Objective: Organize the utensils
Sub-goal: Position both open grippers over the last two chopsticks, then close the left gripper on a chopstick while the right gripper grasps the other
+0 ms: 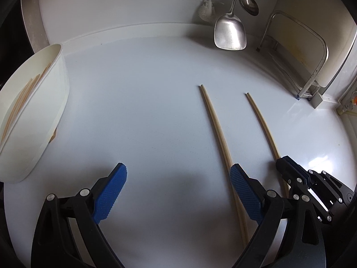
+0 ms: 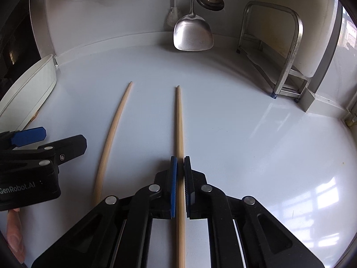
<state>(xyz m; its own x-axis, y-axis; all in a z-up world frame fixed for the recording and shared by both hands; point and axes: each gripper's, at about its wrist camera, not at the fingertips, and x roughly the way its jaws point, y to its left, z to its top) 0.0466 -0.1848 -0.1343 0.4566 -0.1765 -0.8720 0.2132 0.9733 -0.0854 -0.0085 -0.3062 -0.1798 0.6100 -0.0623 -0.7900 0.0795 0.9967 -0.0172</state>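
Observation:
Two long wooden chopsticks lie almost parallel on the white counter (image 1: 145, 111). My right gripper (image 2: 180, 159) is shut on the right chopstick (image 2: 179, 120), which runs straight between its blue pads. From the left wrist view the same gripper (image 1: 287, 167) clamps the near part of that chopstick (image 1: 263, 125). My left gripper (image 1: 178, 168) stands open low over the counter, and its right finger overlaps the left chopstick (image 1: 214, 125). Nothing lies between its pads. The left chopstick (image 2: 113, 129) rests free, with the left gripper (image 2: 60, 139) just to its left.
A white oblong container (image 1: 55, 89) holding several chopsticks stands at the left edge. A metal spatula (image 1: 229, 33) and ladle (image 1: 248, 2) hang on the back wall. A steel rack (image 1: 296, 67) stands at the back right. A person's fingers (image 2: 13, 234) show at the lower left.

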